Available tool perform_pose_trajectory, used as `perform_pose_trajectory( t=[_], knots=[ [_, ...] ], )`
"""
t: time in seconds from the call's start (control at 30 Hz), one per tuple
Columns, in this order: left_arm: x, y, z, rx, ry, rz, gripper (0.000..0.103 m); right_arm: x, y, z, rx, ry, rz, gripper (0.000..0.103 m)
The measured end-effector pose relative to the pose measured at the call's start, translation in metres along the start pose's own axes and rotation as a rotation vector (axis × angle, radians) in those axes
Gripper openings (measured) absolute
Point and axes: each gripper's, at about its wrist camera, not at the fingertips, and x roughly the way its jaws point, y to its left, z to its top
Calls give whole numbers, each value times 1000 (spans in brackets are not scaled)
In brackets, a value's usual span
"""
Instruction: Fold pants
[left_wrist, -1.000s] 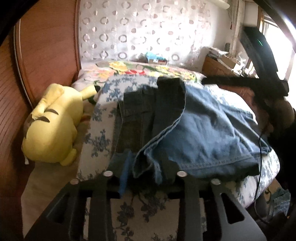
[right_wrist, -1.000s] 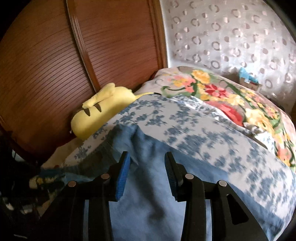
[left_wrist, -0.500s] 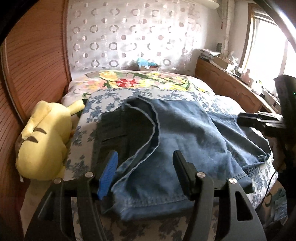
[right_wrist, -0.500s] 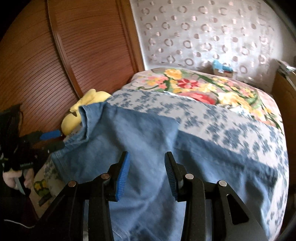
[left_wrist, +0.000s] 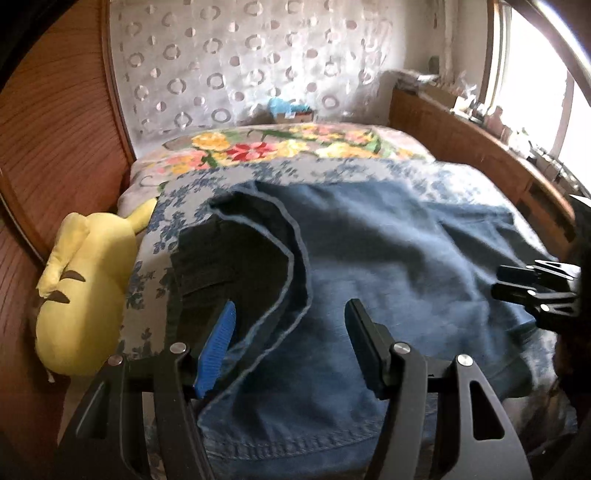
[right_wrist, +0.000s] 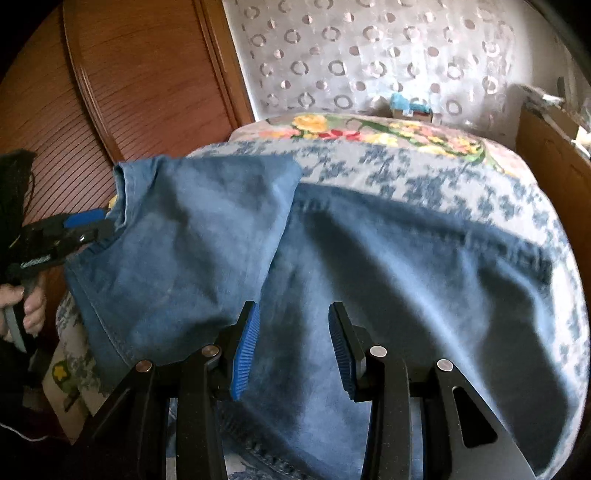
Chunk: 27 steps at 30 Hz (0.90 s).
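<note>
Both claws gape empty over the jeans (left_wrist: 388, 258), whose near hem is cut off below

Daylight enters from the window (left_wrist: 532, 92) at right of the left wrist view; panes blown out white, glare along the frame. Room otherwise dim, warm. Soft shadows in the folds of the jeans (right_wrist: 406, 266). Slight motion blur on bedding (right_wrist: 424, 173) in both views. Strong fisheye bending, dark vignette at corners.
</note>
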Motion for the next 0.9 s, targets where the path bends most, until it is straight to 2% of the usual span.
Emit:
perform_pose_trajectory(
  t=[0.27,0.4,0.5,0.7,0.9],
  knots=[
    [9,34,-10,-55,34,102,63,9,14,-12,-65,5,-56,40],
    [11,61,-18,-118,61,172,62,8,11,-15,-52,-2,-36,40],
    [10,77,-25,-160,74,195,63,10,3,-16,-39,-5,-20,41],
    [1,76,-27,-163,50,188,62,17,-1,-14,-33,-6,-16,41],
    [-12,60,-18,-141,1,144,63,18,-2,-14,-28,-7,-19,41]
  ],
)
